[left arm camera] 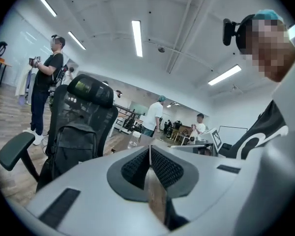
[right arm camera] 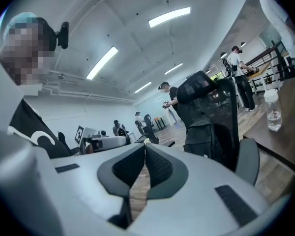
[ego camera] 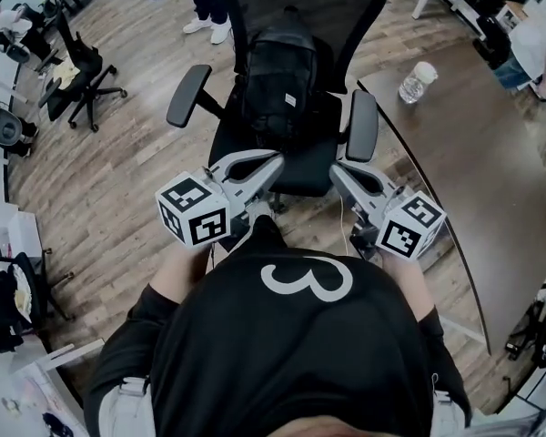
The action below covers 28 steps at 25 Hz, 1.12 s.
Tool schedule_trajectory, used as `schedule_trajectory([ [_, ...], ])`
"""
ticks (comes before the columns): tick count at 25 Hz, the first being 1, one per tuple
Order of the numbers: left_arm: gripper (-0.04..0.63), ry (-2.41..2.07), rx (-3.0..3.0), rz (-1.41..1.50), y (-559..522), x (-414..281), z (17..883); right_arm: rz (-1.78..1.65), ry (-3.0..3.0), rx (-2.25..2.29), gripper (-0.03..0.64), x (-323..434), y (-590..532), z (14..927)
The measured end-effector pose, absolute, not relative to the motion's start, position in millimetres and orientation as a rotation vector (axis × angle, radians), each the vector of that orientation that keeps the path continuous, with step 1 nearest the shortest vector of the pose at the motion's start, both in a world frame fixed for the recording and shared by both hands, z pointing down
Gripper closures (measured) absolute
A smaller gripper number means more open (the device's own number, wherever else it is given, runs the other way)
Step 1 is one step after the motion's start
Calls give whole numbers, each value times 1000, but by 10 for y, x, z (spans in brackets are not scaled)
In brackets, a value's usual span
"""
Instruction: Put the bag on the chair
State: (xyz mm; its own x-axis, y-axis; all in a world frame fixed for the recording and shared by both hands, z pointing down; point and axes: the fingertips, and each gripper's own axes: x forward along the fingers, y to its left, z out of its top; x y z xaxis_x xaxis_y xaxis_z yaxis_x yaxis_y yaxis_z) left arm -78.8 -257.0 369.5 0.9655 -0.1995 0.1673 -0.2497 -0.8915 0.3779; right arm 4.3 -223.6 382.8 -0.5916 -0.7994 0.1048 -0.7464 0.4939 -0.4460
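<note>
Bag seated on the chair, both grippers empty.
The chair (ego camera: 296, 173) carries the black bag (ego camera: 278, 76) upright at its seat's back edge, seemingly propped against the backrest so it cannot tip. The left gripper (ego camera: 275, 160) and right gripper (ego camera: 337, 173) hover off the seat's front edge, fingers (left arm camera: 137, 168) pressed together on nothing, their job apparently done.

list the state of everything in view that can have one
bag: upright on the chair seat, resting against the backrest
chair: facing the person, holding the bag
left claw: shut, nothing in it, off the bag
right claw: shut, nothing in it, off the bag
water bottle: upright on the table, cap on
</note>
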Motion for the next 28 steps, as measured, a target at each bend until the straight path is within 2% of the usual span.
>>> schedule_trajectory([
  [15,571,-309,2752,206,-1931,-808,3377,-662,2631,-1232,592,-187,-1746,3467],
  [28,571,-285,2732,222,-1853,-747,3558,-685,2636,-1257,592,-154,-1603,3630],
])
